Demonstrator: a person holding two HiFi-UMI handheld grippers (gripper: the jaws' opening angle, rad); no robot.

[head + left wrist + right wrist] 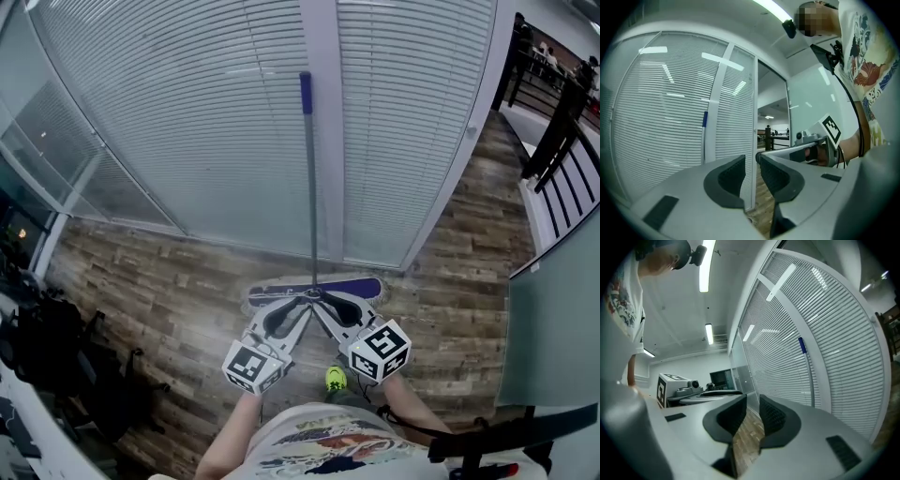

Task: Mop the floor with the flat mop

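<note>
Wood-plank floor (169, 281) running up to a glass wall hung with white blinds (187, 112), split by a white post (323, 141). Off to the left, a heap of dark bags (52, 352); to the right, a black railing (561, 131), a frosted glass panel (553, 319) and, lower down, a black stand (511, 433). Small yellow-green thing (335, 379) on the planks just beside the person's printed shirt (319, 445); too small to name.

Flat mop (310, 187) standing upright against the post, purple grip (306, 94) at the top, its purple-edged mop head (361, 286) flat on the floor at the foot of the wall. Nothing between the grippers and the pole.

Left gripper (302, 302) and right gripper (320, 302) held side by side, tips drawn together in the head view right over the mop head's joint. Cannot tell from there whether either touches it.

Left gripper view: jaws a narrow gap apart (753, 161), nothing in the gap — only floor and door frame beyond, pole off to the left of them. Right gripper view: jaws (753, 401) narrower yet, a slit with bare planks showing through, empty as well, pole away to the right against the blinds.
</note>
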